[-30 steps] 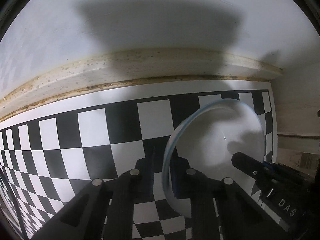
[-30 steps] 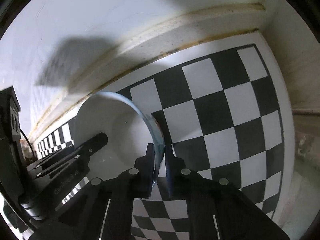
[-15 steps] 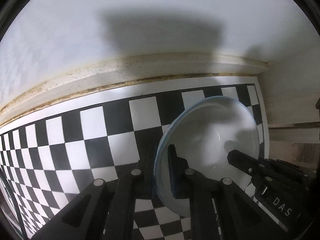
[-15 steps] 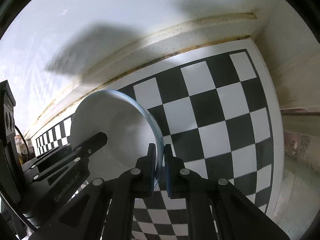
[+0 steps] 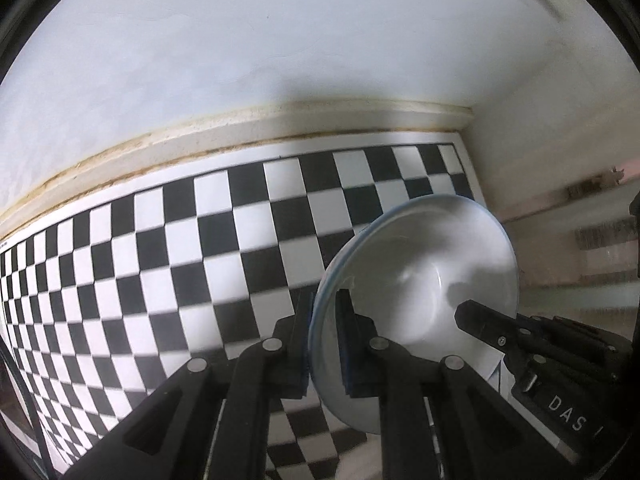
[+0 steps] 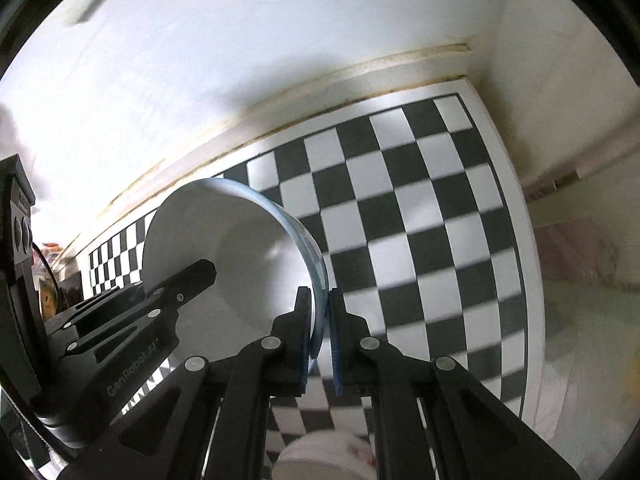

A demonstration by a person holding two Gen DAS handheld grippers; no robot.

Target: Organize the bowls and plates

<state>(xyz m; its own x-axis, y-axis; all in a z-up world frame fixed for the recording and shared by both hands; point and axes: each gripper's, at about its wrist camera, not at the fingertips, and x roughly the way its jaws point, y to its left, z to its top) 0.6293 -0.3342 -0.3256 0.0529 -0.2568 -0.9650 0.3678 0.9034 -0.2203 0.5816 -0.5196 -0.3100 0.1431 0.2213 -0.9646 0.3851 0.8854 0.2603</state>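
Note:
A white bowl with a pale blue rim is held in the air between both grippers, above the black-and-white checkered surface. My left gripper is shut on its left rim. My right gripper is shut on the opposite rim of the same bowl. Each view shows the other gripper reaching in across the bowl. A second white dish shows at the bottom edge of the right wrist view, under my right gripper.
A stained cream ledge and a white wall run along the far side of the checkered surface. A side wall closes the right corner. Lower ground lies past the right edge.
Both grippers have lifted the bowl up and pulled it back from the wall. More of the checkered surface shows now. The second dish has come into view below.

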